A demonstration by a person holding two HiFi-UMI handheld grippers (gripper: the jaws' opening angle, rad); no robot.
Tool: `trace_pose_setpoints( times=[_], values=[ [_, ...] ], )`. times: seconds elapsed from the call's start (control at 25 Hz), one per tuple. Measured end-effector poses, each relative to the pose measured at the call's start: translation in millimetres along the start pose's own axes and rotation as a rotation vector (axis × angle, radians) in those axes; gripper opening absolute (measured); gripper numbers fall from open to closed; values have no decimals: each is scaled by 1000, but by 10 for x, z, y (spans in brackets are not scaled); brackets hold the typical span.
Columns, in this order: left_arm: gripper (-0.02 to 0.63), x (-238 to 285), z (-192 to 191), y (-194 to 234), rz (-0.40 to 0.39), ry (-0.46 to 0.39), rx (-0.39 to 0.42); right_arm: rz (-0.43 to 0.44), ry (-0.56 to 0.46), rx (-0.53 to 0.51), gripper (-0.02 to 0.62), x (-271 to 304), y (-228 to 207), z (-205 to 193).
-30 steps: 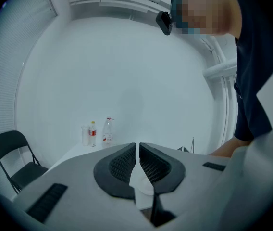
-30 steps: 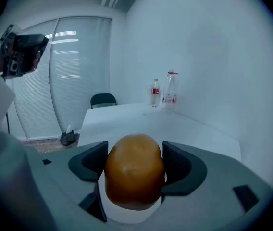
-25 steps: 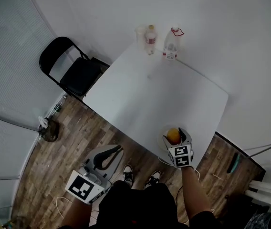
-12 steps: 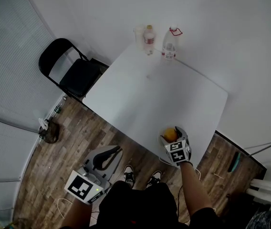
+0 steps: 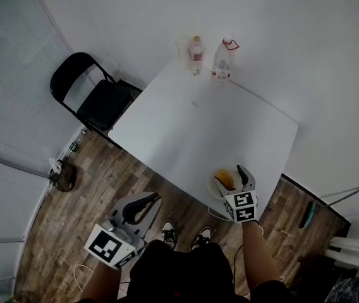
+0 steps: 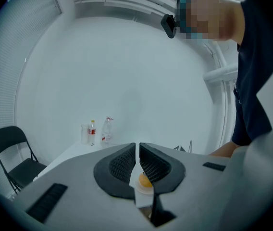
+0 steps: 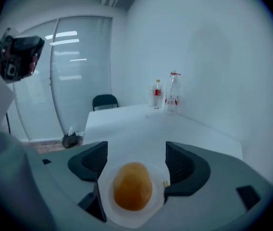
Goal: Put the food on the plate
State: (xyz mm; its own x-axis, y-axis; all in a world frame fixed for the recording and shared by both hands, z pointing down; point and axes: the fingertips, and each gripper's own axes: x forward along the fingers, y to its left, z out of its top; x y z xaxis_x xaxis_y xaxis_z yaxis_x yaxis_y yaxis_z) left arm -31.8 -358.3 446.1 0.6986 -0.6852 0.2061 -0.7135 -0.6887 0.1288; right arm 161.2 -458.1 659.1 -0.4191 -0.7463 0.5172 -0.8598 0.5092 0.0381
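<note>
An orange-brown round piece of food (image 7: 132,186) lies on a small white plate (image 7: 108,178) at the near right corner of the white table (image 5: 230,131). My right gripper (image 7: 136,151) is open, its jaws wide on either side of the food (image 5: 226,180) and not touching it. In the head view that right gripper (image 5: 231,176) hovers over the plate (image 5: 213,187). My left gripper (image 5: 139,207) is shut and empty, held low over the wooden floor beside the table. Past the left gripper (image 6: 137,151), its own view shows the food (image 6: 145,180) on the plate (image 6: 143,190).
Two plastic bottles (image 5: 195,50) (image 5: 223,59) and a clear cup (image 5: 182,45) stand at the table's far corner. A black folding chair (image 5: 97,96) is left of the table. White walls close in behind and to the right. A dark bag (image 5: 62,177) sits on the floor.
The right gripper has lowered the food onto the plate, spread its jaws and drawn back slightly toward me. The left gripper has stayed put.
</note>
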Motion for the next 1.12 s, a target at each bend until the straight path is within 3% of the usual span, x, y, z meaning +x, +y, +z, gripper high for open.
trace_pose_setpoints(
  times=[0.28, 0.4, 0.56, 0.84, 1.12],
  values=[
    [43, 51, 160, -97, -45, -44, 18, -58, -293, 44, 358, -852, -83, 998],
    [43, 74, 226, -151, -61, -58, 43, -118, -406, 8, 222, -1303, -120, 1383],
    [43, 102, 337, -225, -97, -87, 52, -174, -505, -17, 183, -1828, -99, 1757],
    [43, 240, 656, -468, -188, -171, 86, -286, -576, -57, 47, -2539, -52, 1979],
    [43, 327, 915, -732, -270, -219, 146, -350, -588, -57, 21, -2913, -28, 1975]
  ],
)
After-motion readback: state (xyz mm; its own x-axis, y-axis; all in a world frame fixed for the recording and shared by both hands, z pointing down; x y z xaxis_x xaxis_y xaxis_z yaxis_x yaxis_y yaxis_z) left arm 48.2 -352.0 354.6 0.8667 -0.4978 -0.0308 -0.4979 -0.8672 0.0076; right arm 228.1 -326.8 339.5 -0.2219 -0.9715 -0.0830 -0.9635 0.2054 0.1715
